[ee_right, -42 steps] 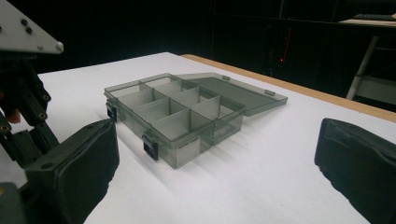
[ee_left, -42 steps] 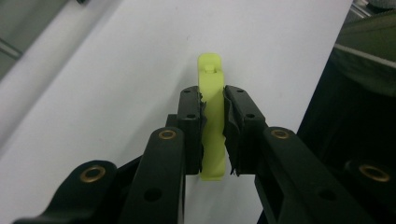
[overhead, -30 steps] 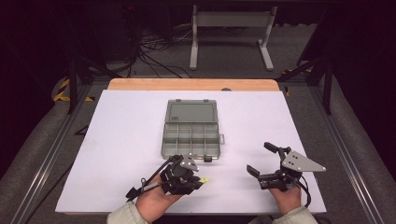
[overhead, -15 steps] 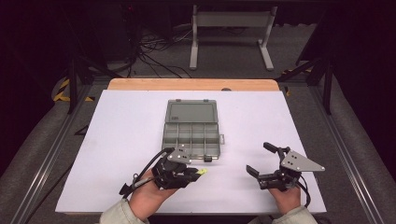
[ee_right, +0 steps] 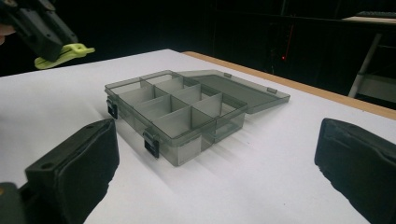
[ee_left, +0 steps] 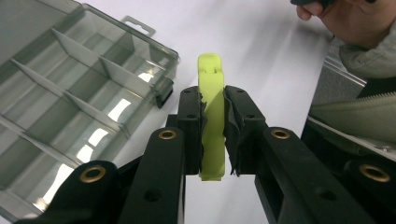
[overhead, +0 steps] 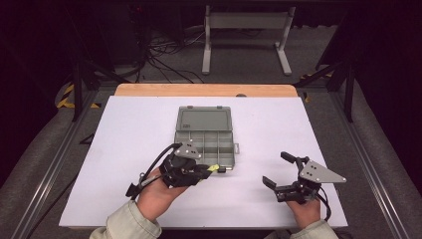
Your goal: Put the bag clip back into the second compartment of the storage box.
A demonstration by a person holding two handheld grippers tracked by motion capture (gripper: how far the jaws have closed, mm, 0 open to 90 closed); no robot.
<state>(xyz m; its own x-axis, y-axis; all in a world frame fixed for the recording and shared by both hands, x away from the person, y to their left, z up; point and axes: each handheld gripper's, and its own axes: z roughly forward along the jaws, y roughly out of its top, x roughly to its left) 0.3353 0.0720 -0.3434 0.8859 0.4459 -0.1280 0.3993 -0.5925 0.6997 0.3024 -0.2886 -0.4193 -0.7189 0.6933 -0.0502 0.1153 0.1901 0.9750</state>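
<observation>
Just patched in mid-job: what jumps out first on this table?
The lime-green clip, pinched in the left claw just off the near edge of the open grey compartment box at mid-table. The box's compartments look empty, lid laid back flat. The right claw waits wide open near the table's front right.

Left gripper (overhead: 211,169) clamped shut (lifted off table); right gripper (overhead: 278,169) jaws wide apart.

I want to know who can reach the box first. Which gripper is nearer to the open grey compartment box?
Left. The left gripper, shut on a yellow-green clip, is beside the compartment box at its near corner. The right gripper, open, rests farther off to the box's right.
</observation>
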